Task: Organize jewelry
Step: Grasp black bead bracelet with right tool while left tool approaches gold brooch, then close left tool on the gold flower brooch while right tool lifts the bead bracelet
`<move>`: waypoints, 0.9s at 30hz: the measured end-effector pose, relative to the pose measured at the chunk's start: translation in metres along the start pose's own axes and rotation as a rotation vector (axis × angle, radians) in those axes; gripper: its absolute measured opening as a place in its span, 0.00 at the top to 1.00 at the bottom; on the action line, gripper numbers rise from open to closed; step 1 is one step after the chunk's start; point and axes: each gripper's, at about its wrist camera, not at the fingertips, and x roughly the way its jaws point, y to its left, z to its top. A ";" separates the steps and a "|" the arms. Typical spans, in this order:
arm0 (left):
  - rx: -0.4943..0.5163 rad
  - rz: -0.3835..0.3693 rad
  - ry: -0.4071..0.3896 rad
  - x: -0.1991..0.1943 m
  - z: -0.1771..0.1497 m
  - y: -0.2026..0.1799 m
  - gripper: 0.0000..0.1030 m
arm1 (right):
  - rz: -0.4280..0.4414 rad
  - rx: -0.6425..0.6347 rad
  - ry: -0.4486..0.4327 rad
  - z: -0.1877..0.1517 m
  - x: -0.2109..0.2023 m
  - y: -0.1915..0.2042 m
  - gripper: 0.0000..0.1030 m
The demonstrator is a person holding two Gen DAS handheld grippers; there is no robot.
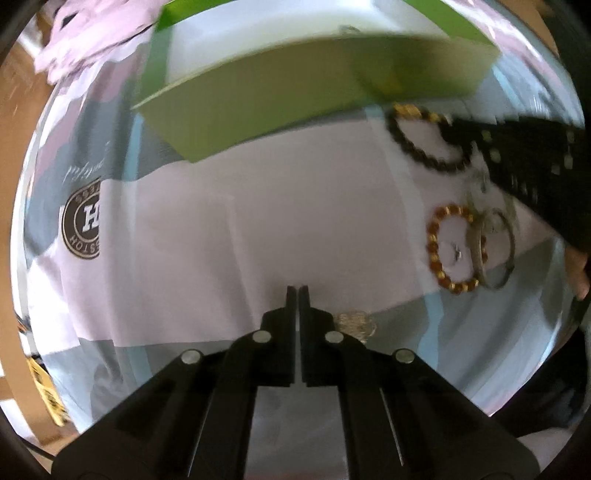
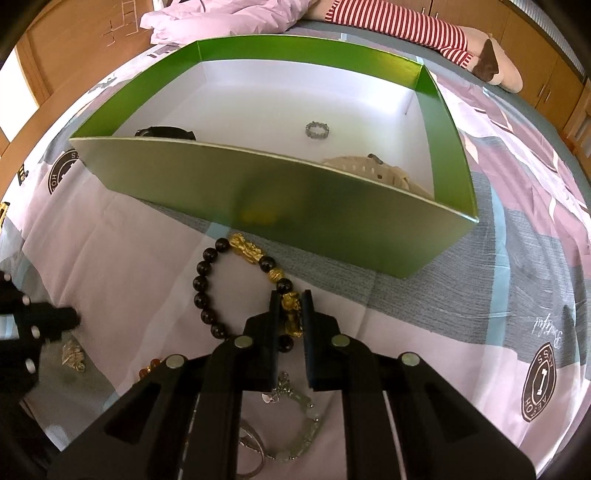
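A green box (image 2: 280, 206) with a white inside stands on the bedsheet; it also shows in the left wrist view (image 1: 258, 107). Inside lie a silver ring (image 2: 317, 130), a black band (image 2: 166, 133) and a beige piece (image 2: 373, 171). My right gripper (image 2: 290, 314) is shut on the black and gold bead bracelet (image 2: 207, 291), gripping a gold charm just in front of the box. The bracelet also shows in the left wrist view (image 1: 424, 147). My left gripper (image 1: 297, 291) is shut and empty above the sheet, with a small gold piece (image 1: 354, 323) beside it.
An amber bead bracelet (image 1: 437, 251) and silver bangles (image 1: 495, 240) lie on the sheet to the right. A pale green bead bracelet (image 2: 306, 432) and a gold leaf piece (image 2: 74, 356) lie near my right gripper. A crumpled quilt (image 2: 221, 18) and a plush toy (image 2: 424, 29) lie behind the box.
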 end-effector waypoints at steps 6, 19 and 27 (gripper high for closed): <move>-0.006 -0.154 0.005 -0.016 0.000 0.012 0.49 | 0.001 0.004 0.001 0.000 0.000 0.000 0.89; 0.147 -0.029 0.056 0.011 -0.014 -0.033 0.49 | -0.003 -0.002 -0.002 -0.001 0.001 0.000 0.89; 0.088 0.021 -0.055 -0.006 0.003 -0.025 0.81 | 0.003 0.011 -0.005 -0.001 -0.003 -0.002 0.89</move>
